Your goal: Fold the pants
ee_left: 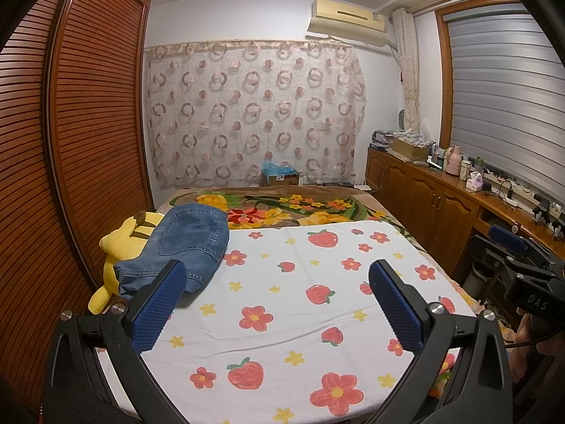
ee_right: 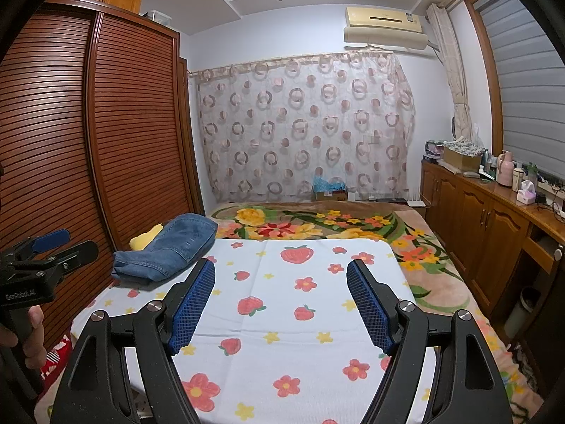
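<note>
I hold my left gripper (ee_left: pixel 277 275), black with blue ribbed pads, low and tilted slightly down over the bed, jaws spread wide with nothing between them; my right gripper (ee_right: pixel 280 275) is posed the same beside it, equally wide and empty. Under both lies a white cloth printed with red strawberries and flowers (ee_left: pixel 300 304), spread flat on a brown blanket with big yellow and red blooms (ee_left: pixel 282 208). The folded blue denim pants (ee_left: pixel 183 247) sit at the cloth's far left corner, resting partly on a yellow plush toy (ee_left: pixel 116 243), beside the louvred wooden wardrobe (ee_left: pixel 70 141). Farther off hang a sheer curtain with ringed circles (ee_left: pixel 254 113) and a wall air conditioner (ee_left: pixel 348 17). Only the right view shows my left hand's fingers (ee_right: pixel 35 332) on the handle.
</note>
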Motion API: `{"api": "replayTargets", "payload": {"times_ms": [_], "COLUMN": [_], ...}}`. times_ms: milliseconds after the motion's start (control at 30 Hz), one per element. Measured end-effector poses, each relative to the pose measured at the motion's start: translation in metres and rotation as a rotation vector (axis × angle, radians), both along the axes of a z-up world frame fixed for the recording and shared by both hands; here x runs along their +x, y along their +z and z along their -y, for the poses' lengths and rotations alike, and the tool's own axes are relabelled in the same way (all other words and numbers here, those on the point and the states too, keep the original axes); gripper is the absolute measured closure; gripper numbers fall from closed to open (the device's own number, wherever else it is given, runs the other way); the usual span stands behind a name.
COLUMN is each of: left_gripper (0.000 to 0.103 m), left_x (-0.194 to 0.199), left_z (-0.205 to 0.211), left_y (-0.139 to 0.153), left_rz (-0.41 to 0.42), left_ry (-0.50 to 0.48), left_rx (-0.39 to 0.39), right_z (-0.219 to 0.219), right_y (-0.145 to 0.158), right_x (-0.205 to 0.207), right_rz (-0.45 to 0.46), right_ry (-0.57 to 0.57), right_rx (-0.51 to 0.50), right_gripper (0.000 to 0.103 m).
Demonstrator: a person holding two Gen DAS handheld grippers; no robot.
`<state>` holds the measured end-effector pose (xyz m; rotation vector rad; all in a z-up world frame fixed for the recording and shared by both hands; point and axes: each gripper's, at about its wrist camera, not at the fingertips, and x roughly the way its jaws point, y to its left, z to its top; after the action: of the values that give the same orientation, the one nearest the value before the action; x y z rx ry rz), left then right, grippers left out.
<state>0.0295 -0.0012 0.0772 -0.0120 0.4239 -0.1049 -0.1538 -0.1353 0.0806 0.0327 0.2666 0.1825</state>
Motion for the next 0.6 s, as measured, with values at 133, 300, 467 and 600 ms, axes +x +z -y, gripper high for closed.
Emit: {"api": "replayTargets", "payload": {"times_ms": [133, 300, 467, 600], "left_gripper": [0.000, 0.000, 0.000, 0.000], "left_x": [-0.0001, -0.0002, -0.0007, -0.0005], "left_z": [0.0001, 0.0001, -0.0005, 0.0003], "left_y": [-0.0002, -0.0007, -0.0013, -0.0017], "left_rz": [0.000, 0.001, 0.002, 0.002], "left_ry": [-0.001, -0.001, -0.002, 0.000], "left_rx": [-0.001, -0.001, -0.001, 0.000], "right_z": [0.0001, 0.0013, 0.0010, 0.0002], "right_y": [-0.0010, -0.0001, -0.0012, -0.0017], "right_x": [-0.0007, 0.0001, -0.0006, -0.0011], "right_rz": [-0.001, 0.001, 0.003, 0.004], "right_ry": [0.000, 0.000, -0.001, -0.003], "right_rx": [0.000, 0.000, 0.002, 0.001], "right_gripper": [0.024, 0.024, 0.024, 0.024]}}
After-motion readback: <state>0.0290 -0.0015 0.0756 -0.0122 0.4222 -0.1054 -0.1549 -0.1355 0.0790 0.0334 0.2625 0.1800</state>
